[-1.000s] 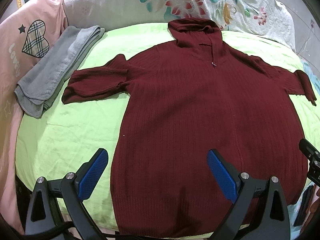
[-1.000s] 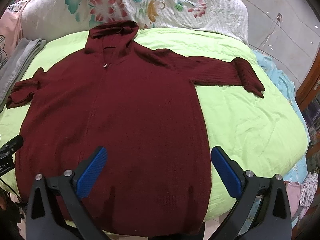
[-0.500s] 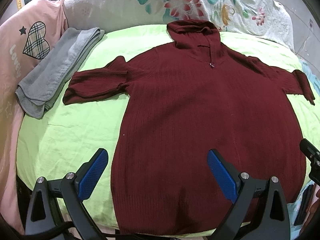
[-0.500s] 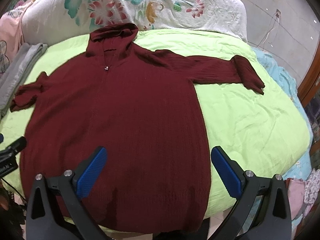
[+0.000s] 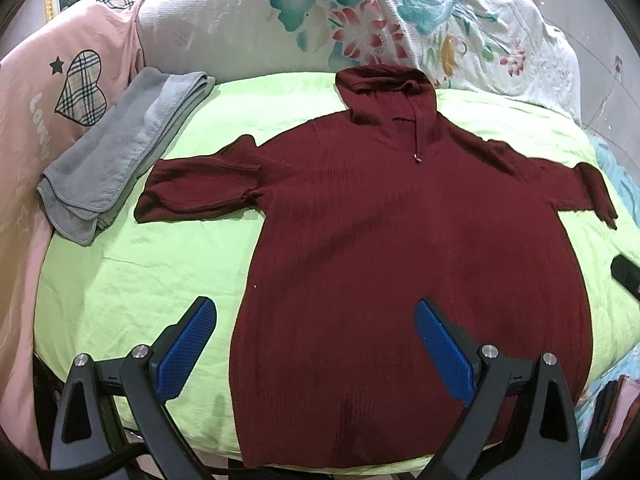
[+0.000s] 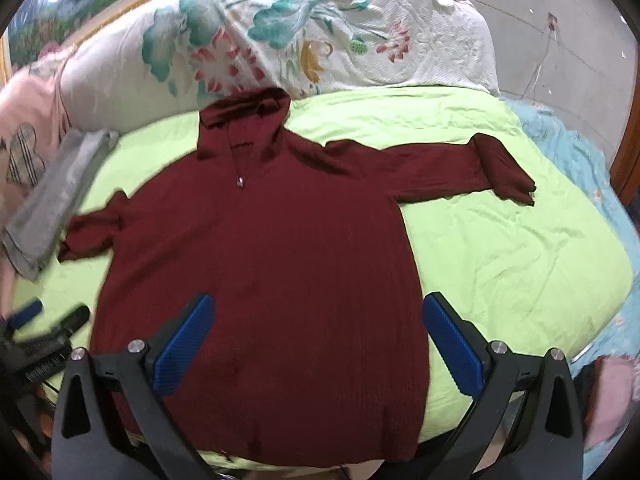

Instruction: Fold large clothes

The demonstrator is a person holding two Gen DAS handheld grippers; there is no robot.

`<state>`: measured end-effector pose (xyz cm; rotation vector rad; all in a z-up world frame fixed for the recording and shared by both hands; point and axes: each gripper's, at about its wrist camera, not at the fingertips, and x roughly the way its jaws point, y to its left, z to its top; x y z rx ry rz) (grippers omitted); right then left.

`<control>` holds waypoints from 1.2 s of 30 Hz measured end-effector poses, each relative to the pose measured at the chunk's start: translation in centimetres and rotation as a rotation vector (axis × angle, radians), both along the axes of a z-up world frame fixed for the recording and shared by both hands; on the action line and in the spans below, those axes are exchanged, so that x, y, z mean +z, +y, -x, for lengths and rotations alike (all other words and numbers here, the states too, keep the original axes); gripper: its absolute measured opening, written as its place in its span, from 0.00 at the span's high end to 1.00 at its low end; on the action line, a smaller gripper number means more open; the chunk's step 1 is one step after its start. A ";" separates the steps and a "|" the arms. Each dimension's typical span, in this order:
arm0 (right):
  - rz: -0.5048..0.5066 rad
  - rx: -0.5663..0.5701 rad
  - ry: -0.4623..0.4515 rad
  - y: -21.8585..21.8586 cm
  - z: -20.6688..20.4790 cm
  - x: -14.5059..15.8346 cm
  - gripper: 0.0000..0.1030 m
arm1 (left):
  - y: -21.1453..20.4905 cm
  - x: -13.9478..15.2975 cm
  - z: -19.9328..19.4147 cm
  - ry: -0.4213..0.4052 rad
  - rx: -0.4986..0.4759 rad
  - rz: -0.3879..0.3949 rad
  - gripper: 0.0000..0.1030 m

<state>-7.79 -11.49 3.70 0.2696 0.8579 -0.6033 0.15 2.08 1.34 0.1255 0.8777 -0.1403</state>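
Note:
A dark red hooded sweater (image 5: 400,248) (image 6: 272,264) lies flat, front up, on a lime green bed sheet (image 5: 132,280) (image 6: 500,260), hood toward the pillows. Its left sleeve is folded back on itself; its right sleeve stretches out sideways with the cuff bent down. My left gripper (image 5: 316,344) hovers open above the hem, its blue pads spanning the sweater's lower left edge. Above the lower right part of the hem my right gripper (image 6: 316,340) also stands open. Neither holds anything.
A folded grey towel (image 5: 120,156) (image 6: 56,200) lies at the sheet's left edge beside a pink cloth with a plaid heart (image 5: 52,92). A white floral cover (image 5: 360,20) is bunched behind the hood. Light blue bedding (image 6: 580,168) lies to the right.
Both cameras have drawn back and up a little, so the sweater sits lower and smaller. The right view has swung right and is blurred. Both grippers stay open.

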 end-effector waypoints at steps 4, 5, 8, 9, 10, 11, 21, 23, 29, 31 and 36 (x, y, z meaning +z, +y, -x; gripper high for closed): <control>-0.047 0.008 -0.060 -0.7 -1.3 2.1 0.00 | 0.1 0.7 0.0 -0.007 0.006 0.007 0.03; -0.038 0.011 -0.069 -0.6 -1.5 2.5 0.00 | 0.1 0.9 0.1 -0.012 0.004 0.005 0.03; -0.003 0.020 -0.094 0.0 -1.6 3.3 0.00 | 0.2 1.2 0.1 -0.023 0.005 0.001 0.03; -0.003 0.017 -0.091 0.1 -1.5 3.1 0.00 | 0.3 1.2 0.0 -0.022 0.005 0.007 0.03; -0.010 0.016 -0.089 0.1 -1.4 2.9 0.00 | 0.4 1.1 0.2 -0.021 0.003 0.011 0.03; -0.022 0.016 -0.086 0.1 -1.2 2.4 0.00 | 0.4 0.9 0.2 -0.018 0.001 0.013 0.03; -0.091 -0.054 -0.021 -1.9 1.9 -2.5 0.00 | -1.5 -0.2 1.1 -0.032 -0.019 -0.020 0.03; -0.101 -0.061 -0.027 -2.3 2.1 -2.6 0.00 | -1.7 -0.1 1.3 -0.033 -0.019 -0.026 0.03; -0.073 -0.047 -0.026 -2.5 1.9 -2.6 0.00 | -1.7 -0.2 1.1 -0.028 -0.010 -0.017 0.03; -0.073 -0.046 -0.023 -2.7 1.7 -2.7 0.00 | -2.0 -0.4 0.8 -0.024 -0.015 -0.016 0.03; -0.070 -0.049 -0.030 -3.5 1.5 -2.7 0.00 | -2.7 -0.9 -0.6 -0.008 -0.032 -0.010 0.03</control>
